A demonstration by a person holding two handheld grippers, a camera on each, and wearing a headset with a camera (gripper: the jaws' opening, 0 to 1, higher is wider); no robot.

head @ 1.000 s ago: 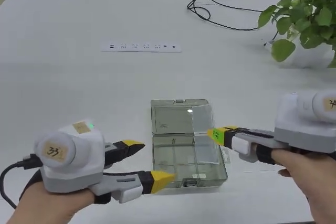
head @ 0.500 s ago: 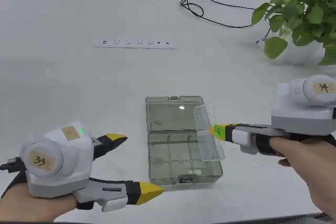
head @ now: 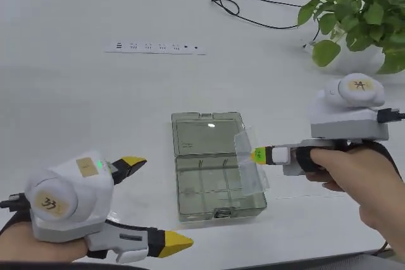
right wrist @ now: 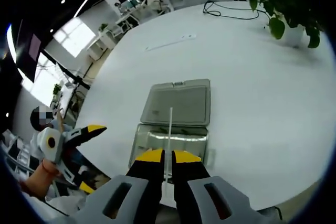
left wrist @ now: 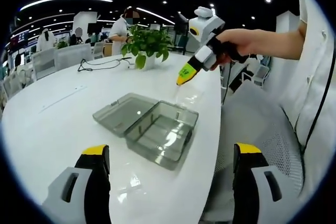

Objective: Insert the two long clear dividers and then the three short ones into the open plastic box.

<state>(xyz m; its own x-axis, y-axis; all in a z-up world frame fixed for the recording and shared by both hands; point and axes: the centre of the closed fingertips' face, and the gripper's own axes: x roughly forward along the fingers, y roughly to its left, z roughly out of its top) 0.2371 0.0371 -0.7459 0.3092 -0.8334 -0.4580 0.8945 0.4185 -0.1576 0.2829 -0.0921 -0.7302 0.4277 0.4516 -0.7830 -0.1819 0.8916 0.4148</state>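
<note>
The open grey clear box point(head: 212, 181) lies on the white table, its lid point(head: 205, 134) flat behind it. My right gripper point(head: 258, 155) is shut on a clear divider point(head: 250, 165), which hangs over the box's right side. In the right gripper view the divider point(right wrist: 170, 129) stands edge-on between the shut fingers point(right wrist: 152, 157), above the box point(right wrist: 173, 103). My left gripper point(head: 155, 202) stays open and empty, near the table's front edge, left of the box. The left gripper view has the box point(left wrist: 149, 127) ahead and the right gripper point(left wrist: 186, 72) holding the divider point(left wrist: 181, 95) above it.
A white power strip point(head: 155, 47) lies at the back of the table. A black cable point(head: 247, 11) and a potted plant point(head: 361, 11) are at the far right. The table's front edge runs just below the box. People stand in the background point(left wrist: 123, 27).
The left gripper has drawn back toward the table's front edge, away from the box. The right gripper still holds the divider over the box's right side. The head camera has shifted.
</note>
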